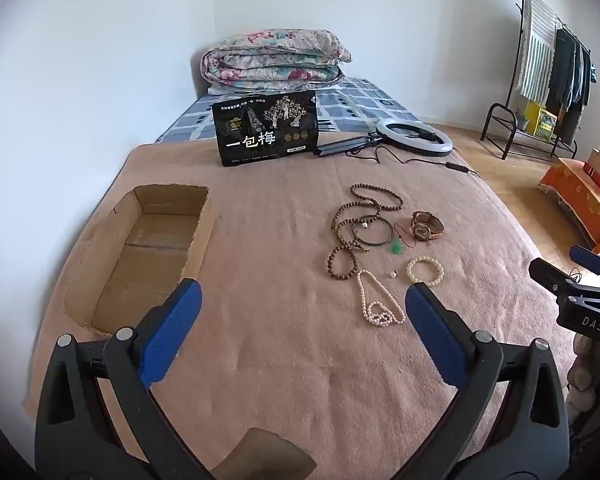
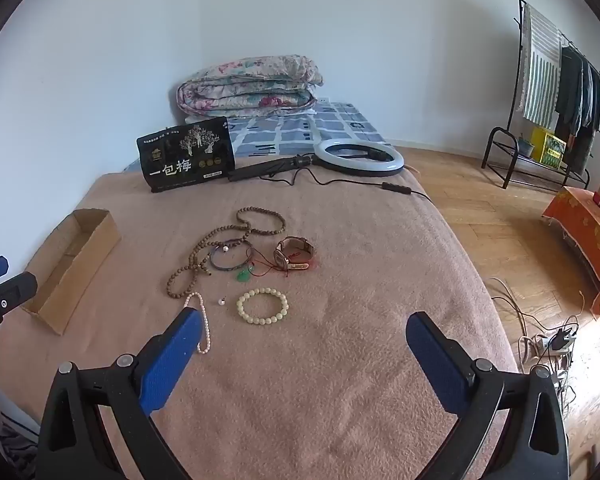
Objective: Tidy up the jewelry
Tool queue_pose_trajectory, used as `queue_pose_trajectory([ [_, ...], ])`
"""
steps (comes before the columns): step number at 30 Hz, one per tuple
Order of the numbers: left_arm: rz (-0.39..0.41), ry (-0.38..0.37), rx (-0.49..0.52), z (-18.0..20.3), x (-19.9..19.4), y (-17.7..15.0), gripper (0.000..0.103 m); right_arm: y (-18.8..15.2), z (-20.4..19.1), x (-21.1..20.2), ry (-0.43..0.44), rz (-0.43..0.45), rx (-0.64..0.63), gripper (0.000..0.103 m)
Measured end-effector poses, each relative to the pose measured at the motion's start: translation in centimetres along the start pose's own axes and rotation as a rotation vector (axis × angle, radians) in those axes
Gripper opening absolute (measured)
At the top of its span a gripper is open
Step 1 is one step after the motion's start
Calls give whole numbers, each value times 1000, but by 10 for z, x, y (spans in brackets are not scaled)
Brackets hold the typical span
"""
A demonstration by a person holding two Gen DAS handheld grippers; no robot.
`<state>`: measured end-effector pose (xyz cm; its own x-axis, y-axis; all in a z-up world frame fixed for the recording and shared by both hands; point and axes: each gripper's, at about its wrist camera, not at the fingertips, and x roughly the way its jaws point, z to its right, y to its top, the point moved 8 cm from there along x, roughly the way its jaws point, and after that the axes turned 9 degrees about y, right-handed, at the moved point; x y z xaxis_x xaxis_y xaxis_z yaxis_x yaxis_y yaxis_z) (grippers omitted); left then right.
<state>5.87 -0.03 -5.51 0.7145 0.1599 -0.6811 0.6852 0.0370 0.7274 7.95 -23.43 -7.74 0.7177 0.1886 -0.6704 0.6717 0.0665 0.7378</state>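
The right gripper's [image 2: 304, 344] finger hides part of the pearl necklace [image 2: 204, 320].

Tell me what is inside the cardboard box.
The cardboard box is open on top and holds no jewelry: the left wrist view shows only its bare brown floor and inner walls. The near corner of the floor is hidden behind the left tool's finger.

Beads [image 1: 374, 208], bangle [image 1: 374, 232], watch [image 1: 427, 225], pearls [image 1: 376, 300] beside empty cardboard box [image 1: 140, 256].
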Motion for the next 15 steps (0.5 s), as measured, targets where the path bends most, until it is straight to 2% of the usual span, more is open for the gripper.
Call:
queue_pose_trajectory([
  [8,24,-8,-18,-7,-3,10,103,2,1,-1,2,29,6,103],
  [15,93,26,10,-3,-14,11,103,1,2,-3,6,18,4,103],
])
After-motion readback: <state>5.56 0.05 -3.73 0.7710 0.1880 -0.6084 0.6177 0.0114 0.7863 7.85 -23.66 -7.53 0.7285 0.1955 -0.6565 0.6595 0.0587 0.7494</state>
